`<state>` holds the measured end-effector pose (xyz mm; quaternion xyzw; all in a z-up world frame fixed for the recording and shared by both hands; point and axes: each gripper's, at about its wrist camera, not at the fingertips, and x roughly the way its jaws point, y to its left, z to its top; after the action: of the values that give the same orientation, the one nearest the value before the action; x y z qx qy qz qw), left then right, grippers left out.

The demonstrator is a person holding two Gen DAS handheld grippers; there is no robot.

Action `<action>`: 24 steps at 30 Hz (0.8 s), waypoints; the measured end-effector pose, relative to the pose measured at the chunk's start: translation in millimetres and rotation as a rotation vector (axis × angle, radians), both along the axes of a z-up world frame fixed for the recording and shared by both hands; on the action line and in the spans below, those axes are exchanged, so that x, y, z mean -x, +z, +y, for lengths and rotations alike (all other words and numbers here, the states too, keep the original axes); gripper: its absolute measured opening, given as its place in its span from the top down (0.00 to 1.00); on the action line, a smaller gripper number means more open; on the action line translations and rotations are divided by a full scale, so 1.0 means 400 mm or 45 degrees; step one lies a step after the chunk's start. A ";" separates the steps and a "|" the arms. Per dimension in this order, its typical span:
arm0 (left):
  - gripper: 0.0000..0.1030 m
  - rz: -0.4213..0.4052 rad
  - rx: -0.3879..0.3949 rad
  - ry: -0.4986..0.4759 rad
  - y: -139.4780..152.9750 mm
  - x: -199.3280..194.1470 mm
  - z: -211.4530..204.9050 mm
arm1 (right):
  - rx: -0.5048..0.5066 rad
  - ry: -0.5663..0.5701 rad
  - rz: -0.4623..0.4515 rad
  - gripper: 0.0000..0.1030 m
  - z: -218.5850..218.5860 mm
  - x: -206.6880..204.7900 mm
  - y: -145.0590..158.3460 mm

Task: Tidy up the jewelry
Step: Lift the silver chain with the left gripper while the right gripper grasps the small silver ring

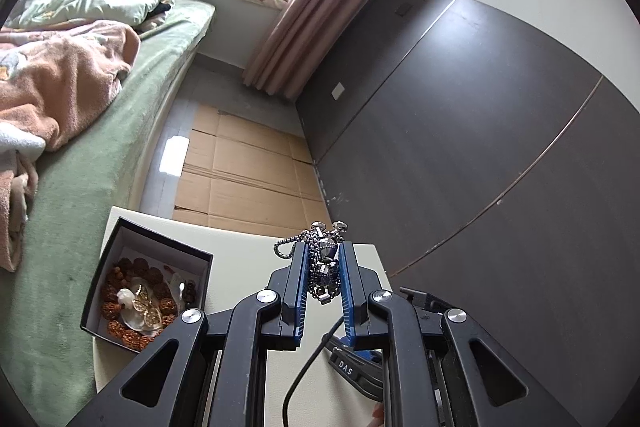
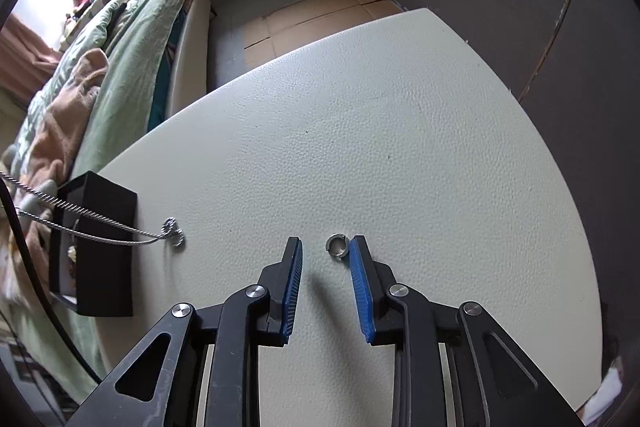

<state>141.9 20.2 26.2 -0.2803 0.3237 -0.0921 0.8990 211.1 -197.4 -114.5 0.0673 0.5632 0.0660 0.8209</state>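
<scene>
My left gripper (image 1: 323, 255) is shut on a bunched silver chain necklace (image 1: 325, 267) with dark beads, held above the white table (image 1: 240, 267). An open black jewelry box (image 1: 146, 285) holding brown bead bracelets and a gold and white piece sits at the table's left. In the right wrist view the necklace's chain (image 2: 100, 227) hangs in from the left, its end (image 2: 174, 231) just over the table by the black box (image 2: 96, 251). My right gripper (image 2: 326, 247) is open, low over the table, with a small silver ring (image 2: 337, 247) lying between its fingertips, close to the right finger.
A bed with green sheet (image 1: 80, 167) and blankets runs along the table's left side. Flattened cardboard (image 1: 248, 171) covers the floor beyond the table. A dark wall panel (image 1: 480, 147) stands to the right. A black cable (image 1: 304, 367) hangs under my left gripper.
</scene>
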 end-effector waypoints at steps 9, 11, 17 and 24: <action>0.85 -0.011 -0.002 0.022 0.012 0.013 0.023 | 0.141 0.012 -0.042 0.74 0.032 -0.004 0.008; 0.85 -0.020 -0.001 0.022 0.019 0.017 0.023 | 0.219 0.032 -0.067 0.82 0.047 0.003 0.008; 0.85 -0.053 0.001 0.017 0.043 0.033 0.025 | 0.211 0.067 -0.110 0.86 0.038 0.019 0.016; 0.85 -0.126 0.014 0.011 0.110 0.067 0.033 | -0.075 0.083 -0.157 0.86 -0.022 0.068 0.092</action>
<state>115.2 33.6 70.2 -0.2816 0.2769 -0.1039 0.9128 183.8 -206.2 -77.8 0.0689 0.5113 0.1133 0.8491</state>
